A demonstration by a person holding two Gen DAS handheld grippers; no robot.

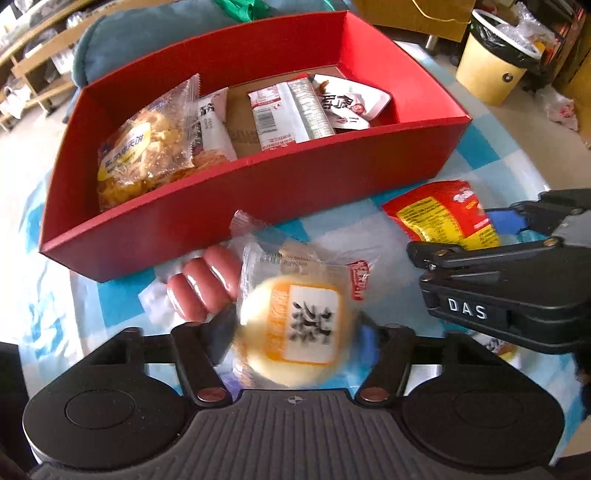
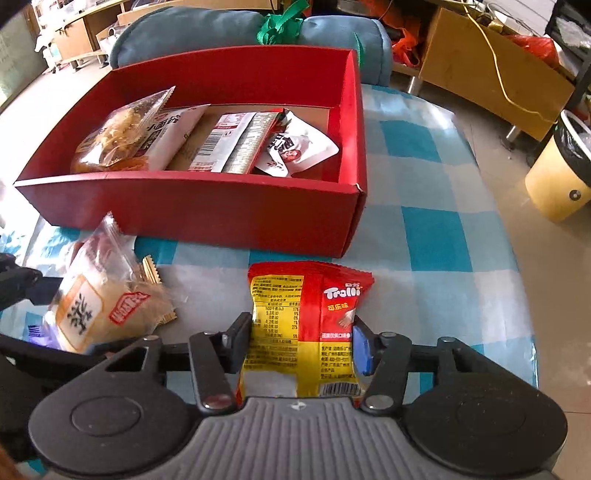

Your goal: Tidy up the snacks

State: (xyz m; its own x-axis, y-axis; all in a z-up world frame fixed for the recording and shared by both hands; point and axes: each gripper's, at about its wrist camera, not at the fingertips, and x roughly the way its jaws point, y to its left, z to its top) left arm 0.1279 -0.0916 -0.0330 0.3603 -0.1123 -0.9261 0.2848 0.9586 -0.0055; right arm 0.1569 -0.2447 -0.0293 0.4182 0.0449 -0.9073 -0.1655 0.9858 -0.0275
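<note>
A lived-in home room, by the look of it. A blue checked cloth [image 2: 436, 236] covers the surface, with a blue cushion [image 2: 207, 29] behind. Wooden shelves [image 1: 33, 70] and a lined yellow bin [image 1: 495, 62] stand on the floor.

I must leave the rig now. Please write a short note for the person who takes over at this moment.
Left gripper: shut on the bun, held in front of the red box.
Right gripper: shut on the Trolli bag, also in front of the box.
Done: several packets lie in the box, among them a pastry at its left end.
Left: put the bun and the Trolli bag into the box, then the sausages lying on the table by the box wall.
</note>
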